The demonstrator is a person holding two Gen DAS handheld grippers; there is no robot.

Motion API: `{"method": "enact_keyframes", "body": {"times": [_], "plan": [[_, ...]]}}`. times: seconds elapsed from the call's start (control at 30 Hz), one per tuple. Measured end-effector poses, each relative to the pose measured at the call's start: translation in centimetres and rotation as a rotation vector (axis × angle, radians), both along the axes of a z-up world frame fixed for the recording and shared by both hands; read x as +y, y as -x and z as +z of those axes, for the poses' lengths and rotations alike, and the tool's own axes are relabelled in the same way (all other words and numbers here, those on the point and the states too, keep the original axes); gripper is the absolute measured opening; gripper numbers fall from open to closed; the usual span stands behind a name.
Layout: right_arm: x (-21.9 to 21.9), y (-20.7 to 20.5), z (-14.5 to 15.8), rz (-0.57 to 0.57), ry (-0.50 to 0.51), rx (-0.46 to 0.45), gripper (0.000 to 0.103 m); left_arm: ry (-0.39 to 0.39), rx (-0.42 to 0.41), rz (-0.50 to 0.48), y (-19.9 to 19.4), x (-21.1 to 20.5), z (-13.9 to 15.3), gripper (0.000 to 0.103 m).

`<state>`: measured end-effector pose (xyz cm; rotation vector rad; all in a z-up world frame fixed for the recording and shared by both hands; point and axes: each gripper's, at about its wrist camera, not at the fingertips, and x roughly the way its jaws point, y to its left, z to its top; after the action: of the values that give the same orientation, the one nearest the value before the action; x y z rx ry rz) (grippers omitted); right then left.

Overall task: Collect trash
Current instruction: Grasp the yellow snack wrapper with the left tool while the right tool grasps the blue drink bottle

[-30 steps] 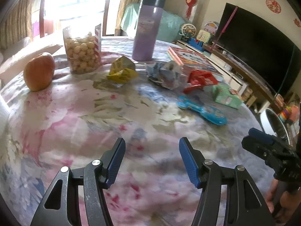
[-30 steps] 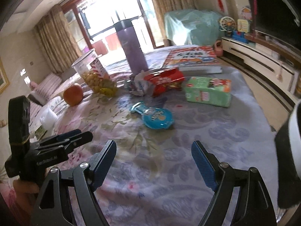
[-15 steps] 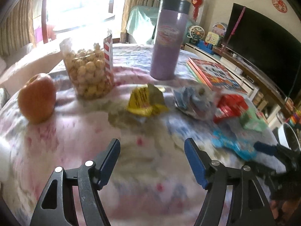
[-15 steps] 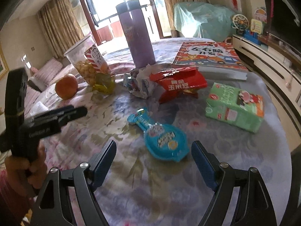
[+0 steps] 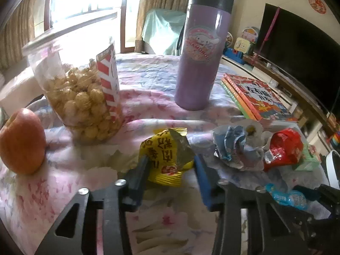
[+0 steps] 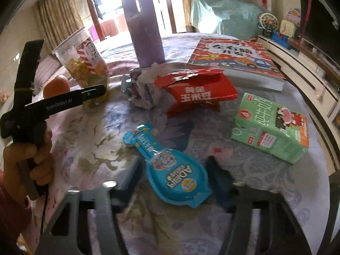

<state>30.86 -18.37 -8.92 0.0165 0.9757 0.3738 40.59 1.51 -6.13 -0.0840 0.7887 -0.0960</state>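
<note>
A crinkled yellow snack wrapper [image 5: 167, 157] lies on the flowered tablecloth [image 5: 63, 191]. My left gripper [image 5: 170, 170] has it between its closing jaws, and both blue pads touch its sides. A blue spoon-shaped snack pack [image 6: 170, 170] lies flat in front of my right gripper [image 6: 174, 176], whose jaws are closing around its wide end. The left pad still stands apart from the pack. Behind them lie a crumpled white and blue wrapper [image 6: 142, 89], a torn red packet [image 6: 201, 93] and a green milk carton [image 6: 269, 127].
At the back stand a purple bottle [image 5: 199, 53] and a clear jar of puffed snacks [image 5: 80, 97], with an apple [image 5: 21, 142] at far left and books [image 5: 259, 95] at right. In the right wrist view a hand [image 6: 31, 159] holds the left gripper's handle.
Both grippers moved forward over the table. The left went from bare cloth to the yellow wrapper and narrowed onto it. The right came down over the blue pack and its jaws narrowed.
</note>
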Motion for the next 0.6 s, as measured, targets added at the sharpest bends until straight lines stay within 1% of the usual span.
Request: {"method": "enact_keyframes", "body": {"times": [0.07,0.1,0.17,0.3,0.47,0.6], "plan": [[-0.4,0.1,0.1,-0.007,-0.028,0.003,0.055,-0.014,-0.007,0.001,0.4,-0.1,0.2,0.022],[-0.7,0.3,0.2,-0.018,-0.04,0.002,0.055,-0.007,-0.004,-0.003,0.7,-0.1,0.3,0.017],[-1.0,0.7,0.4,-0.028,-0.061,0.004,0.055,0.016,0.008,-0.012,1.8,0.0,0.5,0.015],[-1.7,2.3,1.3,-0.041,-0.102,-0.004,0.055,0.049,0.005,-0.028,5.2,-0.3,1.4,0.013],[-3.1,4.8,2.4,-0.058,-0.125,-0.019,0.055,0.093,-0.002,-0.057,10.4,-1.5,2.8,0.012],[-4.3,6.7,3.0,-0.076,-0.131,-0.025,0.055,0.126,0.002,-0.088,13.8,-2.6,3.4,0.012]]}}
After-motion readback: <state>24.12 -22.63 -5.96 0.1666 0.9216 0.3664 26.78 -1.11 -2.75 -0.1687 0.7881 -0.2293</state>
